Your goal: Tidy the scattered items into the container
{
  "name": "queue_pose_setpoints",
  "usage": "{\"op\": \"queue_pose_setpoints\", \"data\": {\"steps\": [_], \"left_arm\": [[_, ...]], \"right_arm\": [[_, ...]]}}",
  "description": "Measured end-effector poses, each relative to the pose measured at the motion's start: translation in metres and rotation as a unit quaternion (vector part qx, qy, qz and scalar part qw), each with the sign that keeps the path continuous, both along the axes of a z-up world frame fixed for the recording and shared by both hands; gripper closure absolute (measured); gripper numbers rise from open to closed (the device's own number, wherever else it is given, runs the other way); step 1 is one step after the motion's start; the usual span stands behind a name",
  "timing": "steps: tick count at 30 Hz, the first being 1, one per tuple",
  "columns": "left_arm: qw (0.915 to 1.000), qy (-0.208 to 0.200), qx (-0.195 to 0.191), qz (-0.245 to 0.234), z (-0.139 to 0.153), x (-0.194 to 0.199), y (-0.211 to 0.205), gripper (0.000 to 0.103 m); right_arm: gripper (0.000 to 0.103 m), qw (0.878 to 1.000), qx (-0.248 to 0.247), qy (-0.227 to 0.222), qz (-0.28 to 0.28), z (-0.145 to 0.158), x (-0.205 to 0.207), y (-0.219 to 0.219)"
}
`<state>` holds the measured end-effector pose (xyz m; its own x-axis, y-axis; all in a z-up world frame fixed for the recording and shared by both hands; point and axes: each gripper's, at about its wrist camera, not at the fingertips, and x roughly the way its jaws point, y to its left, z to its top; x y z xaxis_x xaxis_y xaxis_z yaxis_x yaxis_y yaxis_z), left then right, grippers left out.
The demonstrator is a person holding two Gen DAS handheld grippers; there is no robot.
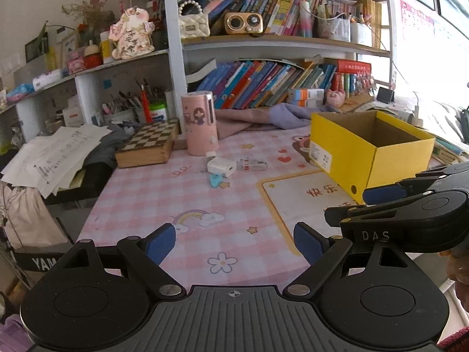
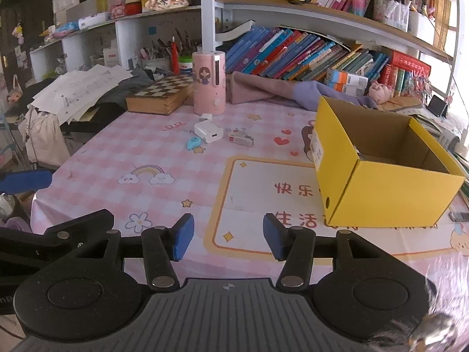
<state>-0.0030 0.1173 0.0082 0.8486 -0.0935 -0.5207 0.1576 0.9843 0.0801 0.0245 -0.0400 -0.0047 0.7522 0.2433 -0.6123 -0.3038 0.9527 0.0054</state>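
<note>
A yellow cardboard box (image 1: 346,149) (image 2: 390,193) stands open on the right of the pink checked table. Small items lie in the table's middle: a white charger (image 1: 221,167) (image 2: 208,132), a smaller white plug (image 1: 211,155) (image 2: 206,116), a light blue clip (image 1: 216,180) (image 2: 193,143) and a small clear packet with a red label (image 1: 253,164) (image 2: 241,140). My left gripper (image 1: 234,245) is open and empty, low over the table's near edge. My right gripper (image 2: 228,239) is open and empty; it also shows at the right of the left wrist view (image 1: 410,202).
A pink cylinder (image 1: 199,124) (image 2: 208,83) stands behind the items. A chessboard box (image 1: 148,146) (image 2: 159,94), loose papers (image 1: 55,155) and folded cloth (image 1: 258,117) lie at the back. Bookshelves (image 1: 278,44) rise behind. A small dark object (image 2: 458,216) lies right of the box.
</note>
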Motion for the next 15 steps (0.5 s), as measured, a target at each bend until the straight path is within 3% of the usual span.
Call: {"op": "queue_pose_setpoints", "data": {"steps": [15], "left_arm": [[0.9999, -0.008, 0.006, 0.005, 0.002, 0.014, 0.002, 0.013]], "right_arm": [[0.051, 1.000, 0.006, -0.009, 0.004, 0.002, 0.017, 0.005]]}}
